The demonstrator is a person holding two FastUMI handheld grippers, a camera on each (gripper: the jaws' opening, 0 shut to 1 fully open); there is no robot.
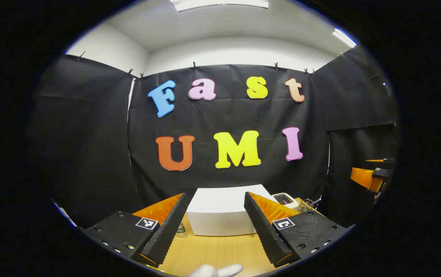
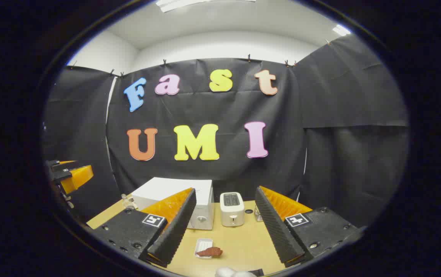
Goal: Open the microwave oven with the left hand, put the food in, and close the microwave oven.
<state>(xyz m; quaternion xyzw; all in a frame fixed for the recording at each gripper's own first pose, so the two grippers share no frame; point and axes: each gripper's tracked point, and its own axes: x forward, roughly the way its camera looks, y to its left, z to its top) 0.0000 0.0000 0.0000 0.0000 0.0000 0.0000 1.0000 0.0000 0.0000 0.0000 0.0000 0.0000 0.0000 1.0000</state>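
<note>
A white microwave oven (image 1: 222, 215) stands at the back of the wooden table, its door shut; in the right gripper view the microwave oven (image 2: 174, 196) sits left of centre. My left gripper (image 1: 216, 225) is open in the air well in front of it, holding nothing. A reddish-brown piece of food (image 2: 210, 252) lies on a small white tray (image 2: 203, 246) on the table, between the fingers of my right gripper (image 2: 222, 227), which hangs open above it. The left gripper (image 2: 70, 175) also appears at the far left of the right gripper view.
A white toaster (image 2: 231, 209) stands right of the microwave, with a small jar (image 2: 258, 217) beside it. A clear bottle (image 2: 127, 201) stands left of the microwave. Something white (image 1: 216, 271) lies at the near table edge. Black cloth walls close the booth.
</note>
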